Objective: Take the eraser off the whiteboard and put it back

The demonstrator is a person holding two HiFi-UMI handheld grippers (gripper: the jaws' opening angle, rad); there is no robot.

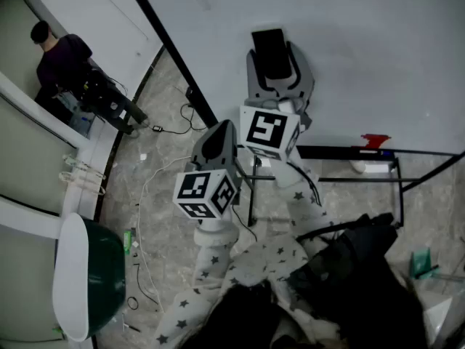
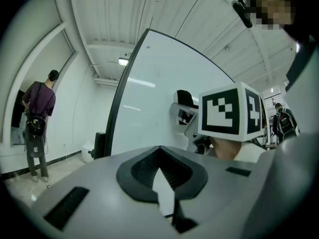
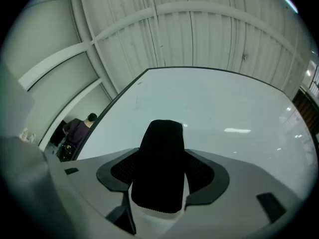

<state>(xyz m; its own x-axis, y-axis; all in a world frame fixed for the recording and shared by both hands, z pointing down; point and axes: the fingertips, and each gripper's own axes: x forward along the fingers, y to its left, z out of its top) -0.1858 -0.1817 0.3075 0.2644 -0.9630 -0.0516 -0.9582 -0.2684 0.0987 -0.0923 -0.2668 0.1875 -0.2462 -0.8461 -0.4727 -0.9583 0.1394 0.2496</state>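
Note:
The black eraser point(image 1: 269, 49) point(image 3: 160, 163) sits between the jaws of my right gripper point(image 1: 277, 55) point(image 3: 163, 173), which is shut on it. It is held up in front of the whiteboard point(image 1: 349, 49) point(image 3: 224, 108), and I cannot tell whether it touches the board. My left gripper point(image 1: 218, 140) point(image 2: 160, 153) hangs lower and to the left, beside the board's black edge, shut on nothing. From the left gripper view the whiteboard point(image 2: 149, 93) stands ahead, with the right gripper's marker cube point(image 2: 230, 111) to the right.
The board's black stand point(image 1: 363, 155) carries a tray with a red object point(image 1: 375, 141). Cables point(image 1: 145, 195) lie on the stone floor. A green and white chair point(image 1: 94, 275) is at the lower left. A person point(image 1: 62, 60) point(image 2: 37, 108) stands by the far wall.

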